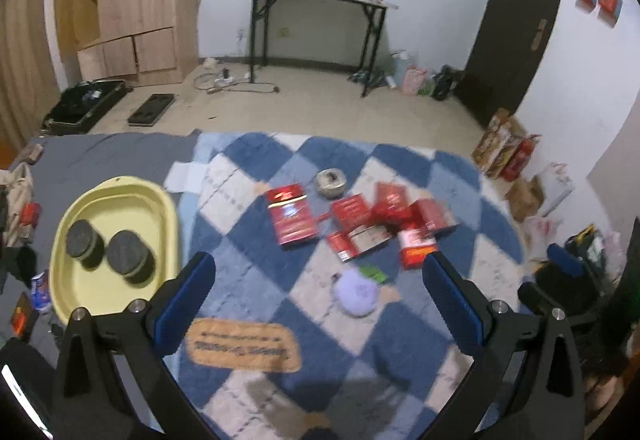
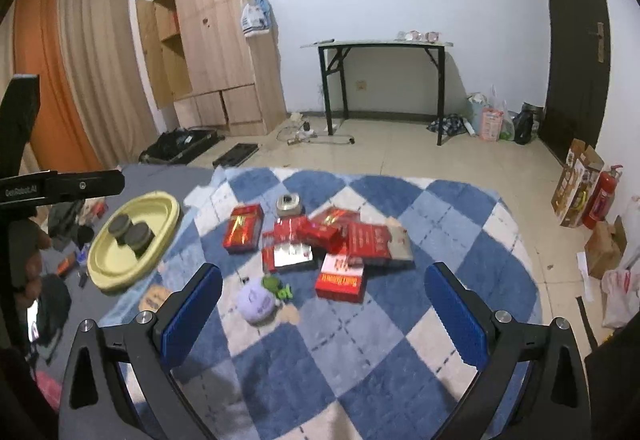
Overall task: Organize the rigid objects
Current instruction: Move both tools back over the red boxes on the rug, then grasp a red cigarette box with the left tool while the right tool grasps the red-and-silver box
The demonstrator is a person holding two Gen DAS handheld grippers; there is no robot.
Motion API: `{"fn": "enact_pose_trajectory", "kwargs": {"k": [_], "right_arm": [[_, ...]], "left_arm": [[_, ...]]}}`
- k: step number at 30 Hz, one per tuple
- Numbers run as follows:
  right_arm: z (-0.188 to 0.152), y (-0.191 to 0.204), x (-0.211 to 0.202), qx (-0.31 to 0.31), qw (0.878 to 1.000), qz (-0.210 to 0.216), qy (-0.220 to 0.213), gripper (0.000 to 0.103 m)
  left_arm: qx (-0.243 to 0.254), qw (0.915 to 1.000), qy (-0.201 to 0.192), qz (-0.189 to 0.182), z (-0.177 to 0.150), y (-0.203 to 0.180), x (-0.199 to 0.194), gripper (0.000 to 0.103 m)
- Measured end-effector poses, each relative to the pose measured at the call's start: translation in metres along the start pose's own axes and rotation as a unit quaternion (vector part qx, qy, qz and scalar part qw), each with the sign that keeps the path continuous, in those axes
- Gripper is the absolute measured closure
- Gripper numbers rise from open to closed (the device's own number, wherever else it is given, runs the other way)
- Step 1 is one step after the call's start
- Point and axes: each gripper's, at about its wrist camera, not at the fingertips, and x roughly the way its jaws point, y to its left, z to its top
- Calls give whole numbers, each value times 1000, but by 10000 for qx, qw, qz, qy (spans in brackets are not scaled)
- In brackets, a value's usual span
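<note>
- Your left gripper (image 1: 318, 272): jaws wide apart, nothing between them, held above the blue-and-white checked rug (image 1: 256, 160).
- Your right gripper (image 2: 324, 282): jaws also wide apart and empty, over the same rug, near its front edge.
- Red boxes (image 2: 340, 240): loose overlapping pile at mid-rug, some flat, some tilted on each other. One red box (image 2: 243, 228) lies apart, just left of the pile.
- Small grey round tin (image 2: 288, 205) sits just behind the pile, beside the lone box.
- Yellow tray (image 1: 158, 200) is left of the rug on the grey sheet (image 1: 100, 152). Two dark round tins (image 1: 110, 250) are inside it, touching each other.
- Lilac round plush thing (image 1: 356, 292) lies in front of the pile, with a small green item (image 1: 372, 274) touching it. Can't tell what either is; the frames are blurred.
- Orange label patch (image 1: 244, 346) on the rug lies between your left jaws and the pile. Its text is unreadable.
- In the right wrist view, your left gripper shows at the far left edge, level with the tray.
- Background: black-legged worktop (image 2: 380, 44) against the far wall, wooden wardrobe (image 2: 216, 40) to its left with one door open, dark door (image 2: 576, 40) at right.
</note>
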Motion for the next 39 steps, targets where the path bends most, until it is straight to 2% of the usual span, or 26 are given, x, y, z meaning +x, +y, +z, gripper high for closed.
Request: {"fn": "enact_pose_trajectory", "kwargs": {"k": [2,5,10,15,17,21,25,30,39], "right_arm": [[-11,-25,-7,78,9997,24,217,0],[-8,-42,-8,356,9989,195,244,0],[-12,-68,23,1153,9926,326,180,0],[-22,-96,55,1185,9921,67,413,0],[-21,-105,64,1206,9917,43,452,0],[-18,-115,72,1057,9939,-51,304,0],[-20,-114,86,1033,9939,45,389,0],[-23,-110,88,942,9948,81,382,0],[-20,-116,94,930,9946,43,468,0]], "left_arm": [[-307,9995,14,9,-8,11,6,0],[-695,9975,83,-129,-16,21,17,0],[-423,9990,1,-175,-27,18,35,0],[-691,9975,-41,-108,-33,29,51,0],[-630,9978,-15,-190,-34,29,56,0],[-350,9994,-23,-61,-40,30,64,0],[-257,9995,153,-77,-43,28,76,0],[-96,9999,102,-75,-42,21,81,0],[-355,9992,200,17,-45,32,86,0]]}}
